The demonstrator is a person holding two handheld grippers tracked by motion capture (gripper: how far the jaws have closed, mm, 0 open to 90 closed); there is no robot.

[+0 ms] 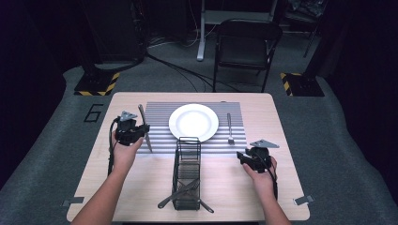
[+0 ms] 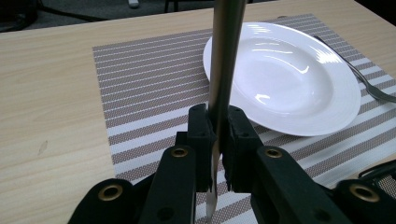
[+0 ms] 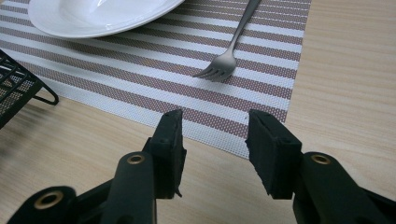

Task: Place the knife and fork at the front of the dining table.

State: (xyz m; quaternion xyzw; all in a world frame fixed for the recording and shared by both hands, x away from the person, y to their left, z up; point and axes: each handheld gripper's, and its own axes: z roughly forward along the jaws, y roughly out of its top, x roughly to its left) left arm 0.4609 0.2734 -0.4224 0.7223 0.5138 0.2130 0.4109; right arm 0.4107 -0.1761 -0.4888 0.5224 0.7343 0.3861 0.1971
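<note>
Knife (image 2: pixel 224 70) is the thing in hand: the left gripper (image 2: pixel 218 135) has its jaws clamped narrow on the steel, gripping it near the middle, so that one end rises past the top of the left gripper view and the other end pokes out below the pads. In the high view the knife (image 1: pixel 145 129) stands tilted in the left gripper (image 1: pixel 136 129), over the left edge of the striped placemat (image 1: pixel 159 122), to the left of the white plate (image 1: pixel 193 122) and apart from it. The person's left hand (image 1: pixel 123 152) holds that gripper from behind.

The right gripper (image 3: pixel 215 135) has its jaws spread wide with nothing between them, and hovers over the bare wood of the table (image 3: pixel 336 70) just off the near right corner of the placemat (image 3: pixel 154 79). In the high view the right gripper (image 1: pixel 245 157) sits to the right of the plate and nearer the person, held by the right hand (image 1: pixel 260 176).

A fork (image 3: pixel 229 51) lies flat on the placemat to the right of the plate (image 3: pixel 93 16), its tines pointing toward the right gripper; in the high view the fork (image 1: pixel 230 127) lies just beside the plate without touching it.

A black wire cutlery basket (image 1: pixel 187 176) stands on the table (image 1: pixel 281 122) directly in front of the plate, its far end touching the placemat's near edge. More cutlery (image 1: pixel 180 192) lies crossed in its near end, with ends sticking out through the wires.
</note>
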